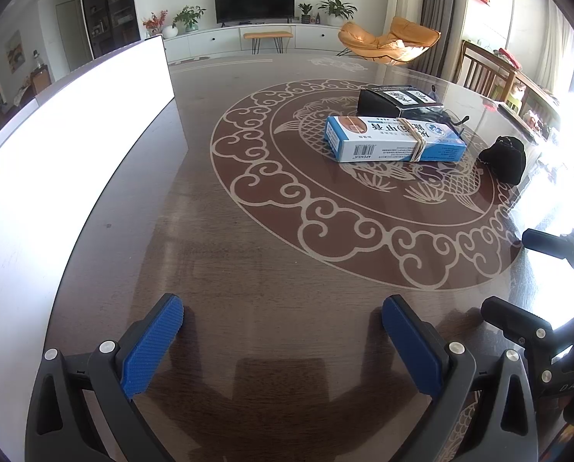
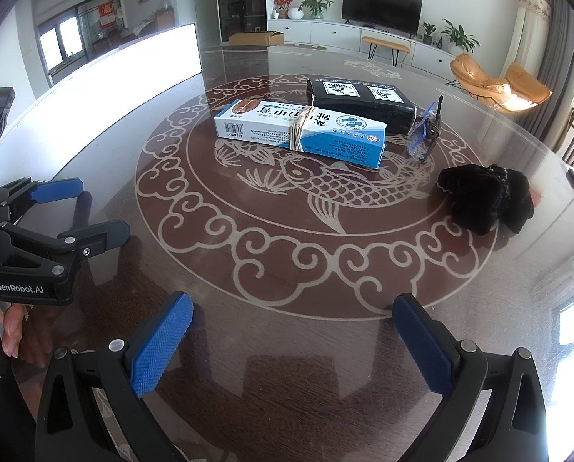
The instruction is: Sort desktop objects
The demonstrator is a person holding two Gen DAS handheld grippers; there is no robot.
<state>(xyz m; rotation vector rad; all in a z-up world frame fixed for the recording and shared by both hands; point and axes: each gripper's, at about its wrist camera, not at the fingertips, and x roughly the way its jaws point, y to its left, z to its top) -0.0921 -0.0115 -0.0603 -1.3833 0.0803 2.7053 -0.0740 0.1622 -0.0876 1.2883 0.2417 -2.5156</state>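
Note:
A blue-and-white box (image 1: 394, 138) (image 2: 302, 131) bound with a rubber band lies on the brown patterned table (image 1: 248, 250) (image 2: 279, 346). A black box (image 1: 398, 101) (image 2: 360, 102) lies just behind it. Glasses (image 2: 425, 131) (image 1: 450, 117) lie to their right. A black cloth pouch (image 1: 504, 159) (image 2: 483, 198) sits further right. My left gripper (image 1: 283, 331) is open and empty, low over the near table; it also shows in the right wrist view (image 2: 83, 208). My right gripper (image 2: 292, 331) is open and empty, beside the left one; it also shows in the left wrist view (image 1: 506, 273).
A bright white rectangular container (image 1: 75, 123) (image 2: 106, 77) stands along the table's left side. Wooden chairs (image 1: 483, 73) stand at the far right edge. A TV, plants and an orange armchair (image 1: 391, 40) are beyond the table.

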